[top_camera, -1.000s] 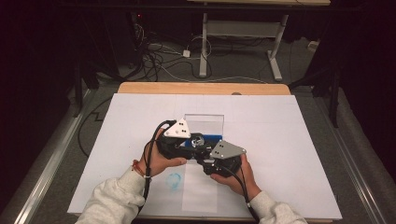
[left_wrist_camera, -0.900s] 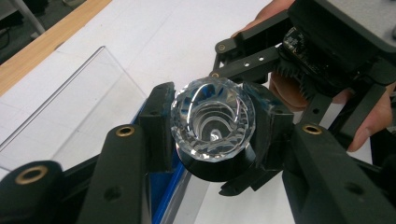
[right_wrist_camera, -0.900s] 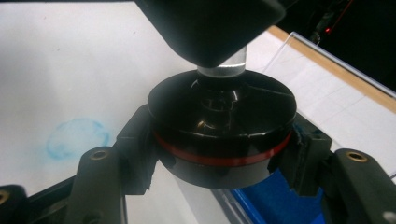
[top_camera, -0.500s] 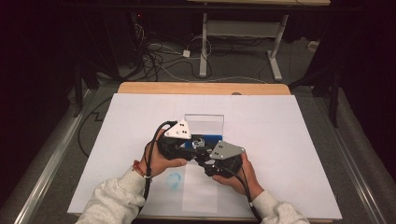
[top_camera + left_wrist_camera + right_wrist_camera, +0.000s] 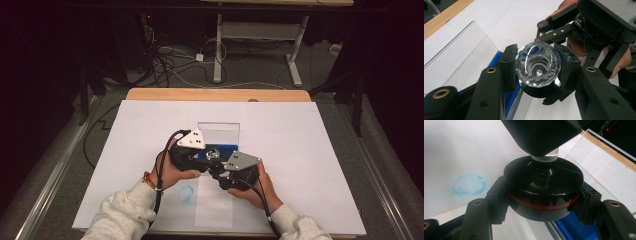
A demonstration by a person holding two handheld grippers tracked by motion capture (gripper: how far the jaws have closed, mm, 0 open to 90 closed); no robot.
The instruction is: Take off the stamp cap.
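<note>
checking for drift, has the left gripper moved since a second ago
No. In the high view the left gripper sits at the same spot before the clear box, shut on the faceted knob.

Clear faceted knob (image 5: 537,65) on black round base (image 5: 544,187) with red band, held off white table, beside clear box.

Faceted knob (image 5: 537,65) looked clear, glassy and glossy, round base (image 5: 544,187) glossy black with red band, tool jaws matt black plastic, worktop (image 5: 320,150) sheet matt white, far edge bare wood, box (image 5: 218,132) clear smooth plastic
</note>
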